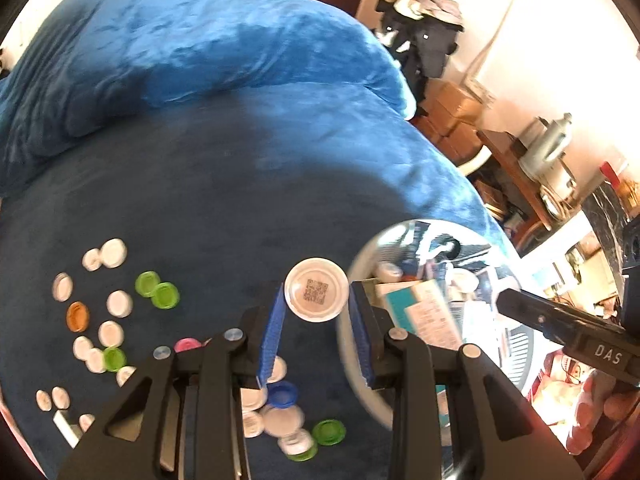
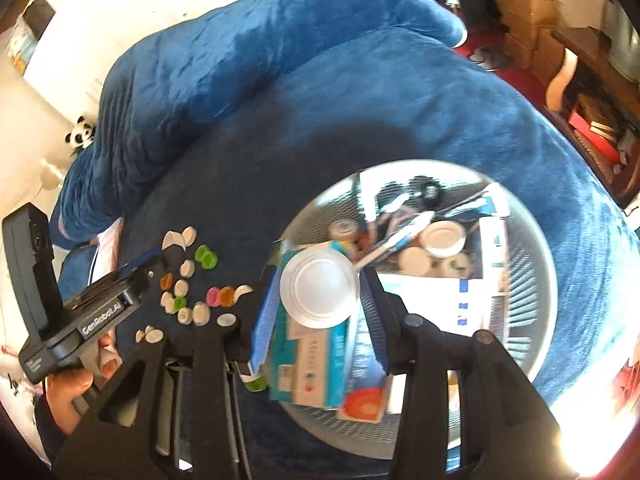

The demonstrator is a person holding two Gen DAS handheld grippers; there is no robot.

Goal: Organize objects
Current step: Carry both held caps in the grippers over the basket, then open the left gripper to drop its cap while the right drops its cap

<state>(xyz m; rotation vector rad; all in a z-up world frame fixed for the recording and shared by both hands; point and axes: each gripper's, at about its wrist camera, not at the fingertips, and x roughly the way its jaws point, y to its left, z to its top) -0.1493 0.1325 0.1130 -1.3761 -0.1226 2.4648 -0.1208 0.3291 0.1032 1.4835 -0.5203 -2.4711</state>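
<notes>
My left gripper (image 1: 317,312) is shut on a white round cap with a QR code (image 1: 316,295), held above the blue blanket (image 1: 200,168) just left of the white round basket (image 1: 348,344). My right gripper (image 2: 316,312) is shut on a plain white round cap (image 2: 319,287), held over the basket (image 2: 532,280), which holds boxes, caps and small items. Several loose white, green, orange and pink caps (image 1: 158,290) lie on the blanket at the left; they also show in the right wrist view (image 2: 206,257).
A teal box (image 2: 308,360) and an orange lid (image 2: 365,400) lie in the basket under my right gripper. The bed edge drops off at right toward cardboard boxes (image 1: 456,112) and a wooden table (image 1: 516,168). A toy panda (image 2: 82,134) sits at far left.
</notes>
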